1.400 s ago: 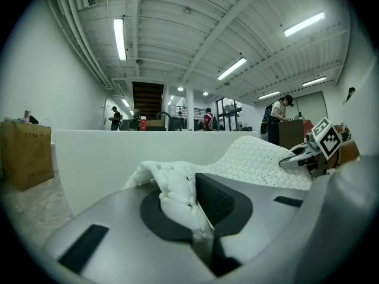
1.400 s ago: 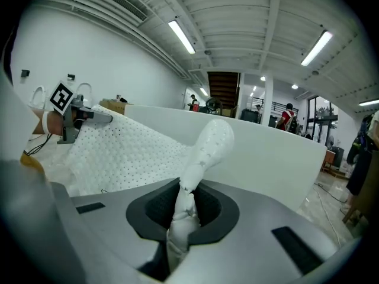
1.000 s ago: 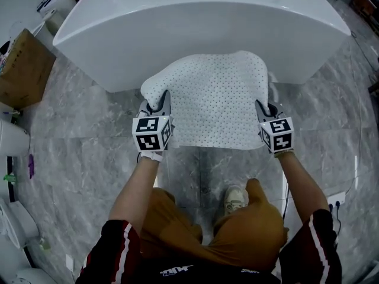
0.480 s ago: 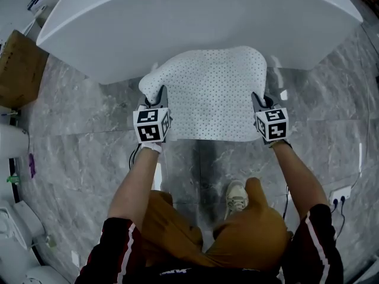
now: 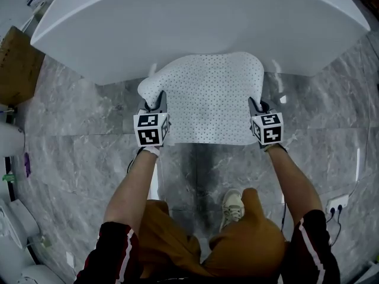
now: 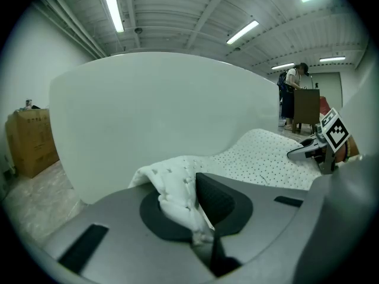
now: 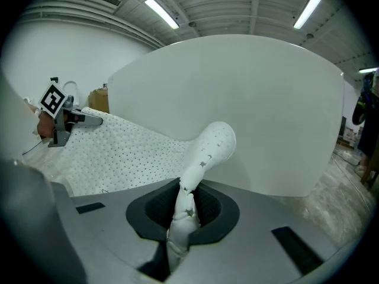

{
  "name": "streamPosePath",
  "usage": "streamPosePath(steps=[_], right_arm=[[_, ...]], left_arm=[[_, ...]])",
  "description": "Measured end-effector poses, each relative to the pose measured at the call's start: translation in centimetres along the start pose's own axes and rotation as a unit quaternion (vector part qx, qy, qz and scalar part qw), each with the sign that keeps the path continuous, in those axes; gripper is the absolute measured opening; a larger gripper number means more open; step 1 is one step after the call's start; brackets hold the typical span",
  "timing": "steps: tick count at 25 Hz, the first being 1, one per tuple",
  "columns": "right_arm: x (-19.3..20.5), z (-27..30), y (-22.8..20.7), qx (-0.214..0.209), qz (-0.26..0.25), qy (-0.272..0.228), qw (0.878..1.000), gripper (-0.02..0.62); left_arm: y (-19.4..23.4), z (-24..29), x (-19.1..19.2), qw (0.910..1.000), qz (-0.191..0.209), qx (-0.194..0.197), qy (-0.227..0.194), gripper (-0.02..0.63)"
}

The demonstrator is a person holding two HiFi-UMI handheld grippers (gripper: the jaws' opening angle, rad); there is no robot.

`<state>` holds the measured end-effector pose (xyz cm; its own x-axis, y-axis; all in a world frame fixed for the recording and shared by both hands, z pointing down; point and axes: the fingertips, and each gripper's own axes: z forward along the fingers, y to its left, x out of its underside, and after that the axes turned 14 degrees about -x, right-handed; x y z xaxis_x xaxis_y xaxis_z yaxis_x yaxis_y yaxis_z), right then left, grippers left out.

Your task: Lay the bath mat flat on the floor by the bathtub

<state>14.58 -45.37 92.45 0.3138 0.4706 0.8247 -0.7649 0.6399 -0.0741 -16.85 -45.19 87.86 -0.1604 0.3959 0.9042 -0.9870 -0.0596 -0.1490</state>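
Pinching the bath mat [image 5: 207, 96] by two corners, the left gripper [image 5: 156, 103] and right gripper [image 5: 255, 106] squeezed it tight; its far edge was by the bathtub [image 5: 195, 22], floor [image 5: 77, 158] open around.

One mat [image 5: 207, 99] lies at the centre of the head view. One bathtub [image 5: 195, 22] stands at 12 o'clock.

There are two grippers: the left gripper [image 5: 156, 101] at the mat's 9 o'clock and the right gripper [image 5: 255, 105] at its 3 o'clock. Each carries one marker cube, so two in all: the left cube [image 5: 151, 129] and the right cube [image 5: 267, 128].

Two arms reach in from 6 o'clock. One shoe [image 5: 232, 205] shows at 6 o'clock, one box [image 5: 16, 64] at 10 o'clock and one power strip [image 5: 336, 202] at 4 o'clock.

In the left gripper view there are five ceiling lights [image 6: 113, 9] from 11 to 3 o'clock, and one person [image 6: 293, 90] stands at 2 o'clock.
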Motion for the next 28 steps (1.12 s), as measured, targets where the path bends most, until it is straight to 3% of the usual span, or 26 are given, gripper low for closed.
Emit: streamPosePath(steps=[7, 10, 13, 18, 24, 28], right_arm=[[1.0, 2.0, -0.3, -0.011, 0.011, -0.003, 1.000, 0.048], [2.2, 3.1, -0.2, -0.012, 0.031, -0.007, 0.999, 0.048], [4.0, 4.7, 0.2, -0.010, 0.053, 0.001, 0.999, 0.048], [6.6, 7.0, 1.5, -0.003, 0.068, 0.023, 0.997, 0.048], [7.2, 6.7, -0.1, 0.024, 0.087, 0.021, 0.996, 0.048], [7.1, 5.8, -1.5, 0.031, 0.078, 0.020, 0.996, 0.048]], left_arm=[[1.1, 1.5, 1.8, 0.9999, 0.012, -0.010, 0.004, 0.055], [2.7, 1.8, 3.0, 0.9996, 0.006, -0.023, 0.018, 0.181], [4.7, 1.1, 4.0, 0.9985, 0.014, -0.049, 0.021, 0.216], [7.9, -0.3, 3.4, 0.9966, -0.010, -0.082, -0.001, 0.221], [7.2, -1.7, 1.6, 0.9975, -0.005, -0.064, -0.030, 0.221], [6.3, -2.2, 1.9, 0.9982, -0.001, -0.053, -0.027, 0.219]])
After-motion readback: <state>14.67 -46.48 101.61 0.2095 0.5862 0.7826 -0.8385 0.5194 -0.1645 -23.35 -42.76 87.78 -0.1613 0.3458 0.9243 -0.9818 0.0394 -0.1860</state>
